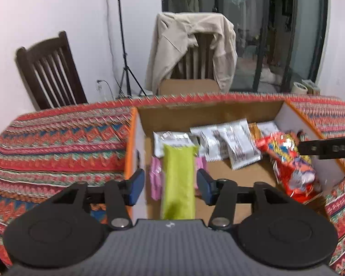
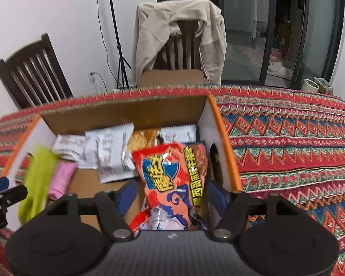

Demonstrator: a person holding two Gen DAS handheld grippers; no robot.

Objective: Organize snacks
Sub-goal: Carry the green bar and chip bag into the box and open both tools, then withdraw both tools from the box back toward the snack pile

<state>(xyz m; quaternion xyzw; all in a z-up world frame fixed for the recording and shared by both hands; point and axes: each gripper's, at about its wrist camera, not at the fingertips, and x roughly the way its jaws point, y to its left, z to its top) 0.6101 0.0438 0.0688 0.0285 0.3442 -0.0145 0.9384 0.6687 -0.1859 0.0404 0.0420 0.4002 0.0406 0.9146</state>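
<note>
An open cardboard box (image 1: 218,112) with orange edges sits on the patterned tablecloth. My left gripper (image 1: 171,184) is open over the box's left side. A lime green snack pack (image 1: 178,179) lies between its blue pads without touching them, over a pink packet (image 1: 155,179). My right gripper (image 2: 171,197) is open over the box's right side (image 2: 218,133), with a red-orange snack bag (image 2: 172,179) between its fingers, apart from both. White packets (image 1: 230,145) lie at the back of the box. The green pack (image 2: 38,181) also shows at left in the right wrist view.
The patterned tablecloth (image 2: 287,142) covers the table around the box. Two dark wooden chairs stand behind, one (image 1: 195,53) draped with a beige jacket. A tripod (image 1: 124,46) stands by the wall. A tape roll (image 1: 299,88) sits at the far right table edge.
</note>
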